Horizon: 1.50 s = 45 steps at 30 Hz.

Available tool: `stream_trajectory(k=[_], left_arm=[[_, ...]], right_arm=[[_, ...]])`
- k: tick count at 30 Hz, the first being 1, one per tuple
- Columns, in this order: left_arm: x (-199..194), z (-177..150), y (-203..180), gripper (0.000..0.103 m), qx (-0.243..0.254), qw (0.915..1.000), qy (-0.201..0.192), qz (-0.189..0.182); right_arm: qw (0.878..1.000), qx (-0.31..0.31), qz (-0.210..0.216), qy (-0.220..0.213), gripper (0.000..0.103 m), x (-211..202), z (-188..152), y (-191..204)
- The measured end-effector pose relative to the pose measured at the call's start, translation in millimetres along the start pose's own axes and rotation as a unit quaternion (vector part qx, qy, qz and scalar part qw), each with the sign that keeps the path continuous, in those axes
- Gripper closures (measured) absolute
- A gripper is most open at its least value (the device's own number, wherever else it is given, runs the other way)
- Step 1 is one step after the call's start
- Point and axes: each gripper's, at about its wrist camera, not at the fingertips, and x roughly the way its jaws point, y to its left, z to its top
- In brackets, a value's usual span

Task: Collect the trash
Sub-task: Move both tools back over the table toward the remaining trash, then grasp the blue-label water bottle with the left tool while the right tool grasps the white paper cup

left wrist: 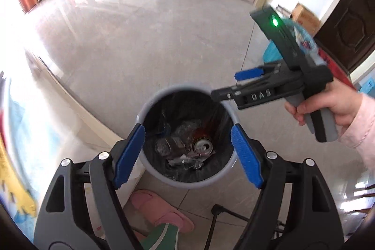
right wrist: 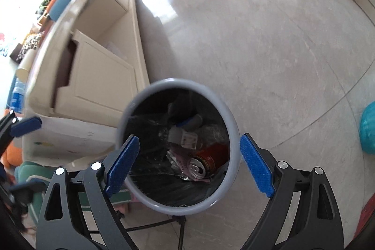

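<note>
A grey trash bin (left wrist: 230, 176) with a black liner stands on the floor, also in the right wrist view (right wrist: 230, 123). Inside lie a crushed red can (left wrist: 203, 147) (right wrist: 206, 162), crumpled foil (left wrist: 164, 147) and wrappers (right wrist: 185, 138). My left gripper (left wrist: 187, 154) is open and empty above the bin. My right gripper (right wrist: 189, 163) is open and empty above the bin; it also shows in the left wrist view (left wrist: 230, 84) over the bin's far right rim, held by a hand.
A cream low table (right wrist: 93, 76) stands left of the bin, with clutter on top. A pink slipper (left wrist: 161, 210) and a black stand leg (left wrist: 232, 214) lie near the bin. A teal ball (right wrist: 368, 130) is at the right. Tiled floor (left wrist: 140, 39) stretches beyond.
</note>
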Motion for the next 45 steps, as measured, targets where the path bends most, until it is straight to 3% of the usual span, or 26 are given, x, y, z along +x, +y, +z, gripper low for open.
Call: stream_trajectory(k=[7,9,10,14,19,24,27,31,38,42,45], left_arm=[[-80.7,0.0,8.2,0.027,0.004,0.9981,-0.06,0.011],[-105.5,-2.5,16.2,0.019,-0.003,0.9962,-0.082,0.028],[-118.2,-5.3,21.3,0.008,-0.007,0.9944,-0.098,0.039],[-165.1,-26.9,55.6,0.007,-0.04,0.9871,-0.133,0.079],[-206.7,-66.2,118.3,0.007,-0.093,0.973,-0.126,0.17],[-227.8,-115.3,190.1,0.007,-0.166,0.9527,-0.096,0.236],[-227.0,-138.4,228.9,0.007,-0.205,0.9459,-0.077,0.24],[-214.5,-160.1,271.6,0.007,-0.248,0.9397,-0.054,0.229],[-176.7,-165.3,308.4,0.007,-0.261,0.9457,-0.037,0.19],[-161.9,-166.9,323.8,0.007,-0.279,0.9435,-0.036,0.175],[-159.8,-169.0,328.1,0.018,-0.273,0.9464,-0.04,0.168]], right_arm=[[0.996,-0.049,0.046,-0.05,0.016,-53.5,18.8,46.2],[0.993,-0.071,0.063,-0.066,0.016,-67.3,27.4,69.9],[0.991,-0.085,0.071,-0.072,0.015,-73.3,31.1,83.8],[0.979,-0.145,0.112,-0.088,0.014,-92.0,45.4,145.8],[0.963,-0.214,0.141,-0.088,0.012,-91.2,64.0,228.0],[0.951,-0.264,0.151,-0.063,0.012,-57.9,78.5,318.0],[0.948,-0.278,0.146,-0.048,0.012,-33.5,84.3,369.2],[0.958,-0.251,0.138,-0.016,0.012,3.3,99.0,416.6],[0.967,-0.223,0.125,0.021,0.012,58.3,123.5,459.8],[0.975,-0.187,0.112,0.043,0.012,85.5,132.3,470.4],[0.975,-0.197,0.099,0.041,0.012,95.8,131.8,479.6]])
